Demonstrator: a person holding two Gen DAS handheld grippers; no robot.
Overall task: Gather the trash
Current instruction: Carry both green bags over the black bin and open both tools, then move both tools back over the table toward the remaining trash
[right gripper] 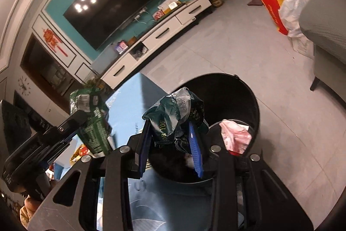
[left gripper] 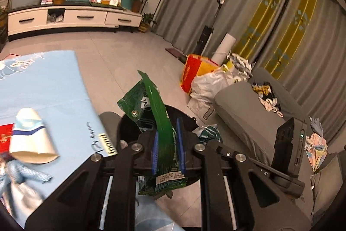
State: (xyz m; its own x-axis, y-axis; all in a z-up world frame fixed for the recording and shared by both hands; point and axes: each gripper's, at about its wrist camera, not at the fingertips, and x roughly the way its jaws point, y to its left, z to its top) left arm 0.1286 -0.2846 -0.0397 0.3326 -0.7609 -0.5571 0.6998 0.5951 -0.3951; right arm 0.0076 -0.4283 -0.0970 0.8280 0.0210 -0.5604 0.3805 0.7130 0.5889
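Wrappers are handling light and crinkly: I am pinching the green wrapper [left gripper: 161, 122] in my left tongs [left gripper: 167, 151], clamping the crumpled bag [right gripper: 177, 118] in my right tongs [right gripper: 170, 146], bin [right gripper: 248, 99] just ahead.

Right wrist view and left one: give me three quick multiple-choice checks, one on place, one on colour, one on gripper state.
1. Where is the black bin?
A. on the floor beside the blue table
B. on the sofa
C. on the TV cabinet

2. What colour is the wrapper in the left gripper?
A. red
B. green
C. white

3. The right gripper is:
A. empty, open
B. out of view
C. shut on a crumpled dark teal bag

A: the bin stands on tiles at the table's edge.
B: green wrapper between the pads.
C: the pads press the bag.
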